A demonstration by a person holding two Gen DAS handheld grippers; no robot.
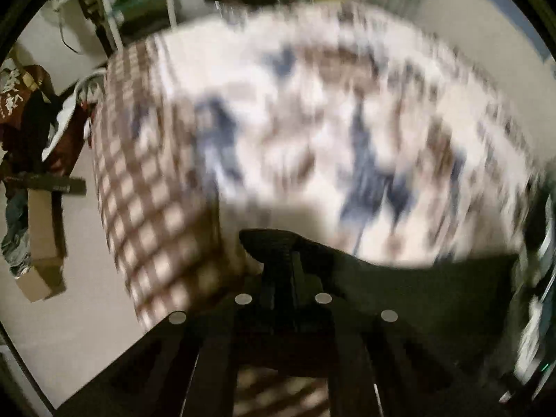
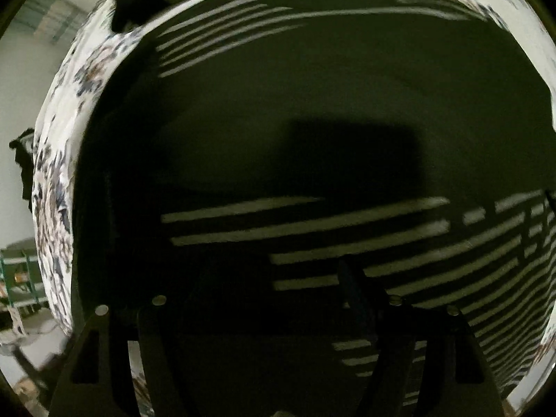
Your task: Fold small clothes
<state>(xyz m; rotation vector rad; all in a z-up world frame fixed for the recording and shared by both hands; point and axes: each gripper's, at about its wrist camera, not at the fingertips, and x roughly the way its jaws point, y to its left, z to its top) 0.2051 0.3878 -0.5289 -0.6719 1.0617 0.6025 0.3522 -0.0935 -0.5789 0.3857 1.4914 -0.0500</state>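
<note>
A dark garment with thin pale stripes [image 2: 278,87] lies spread on a bed cover printed with blue and brown flowers [image 1: 312,121], and it fills most of the right wrist view. In the blurred left wrist view, the garment's plain dark edge [image 1: 417,295] runs off to the right of my left gripper [image 1: 278,253]. That gripper's fingers are pressed together on the edge near the bed's corner. My right gripper [image 2: 257,312] hovers over the garment's striped part, its fingers [image 2: 358,292] well apart with nothing pinched between them.
The bed's side hangs in a brown-and-white check cloth [image 1: 146,191]. On the floor to the left are cardboard boxes [image 1: 41,243] and a heap of clothes [image 1: 31,111]. A green shelf [image 1: 114,10] stands by the far wall.
</note>
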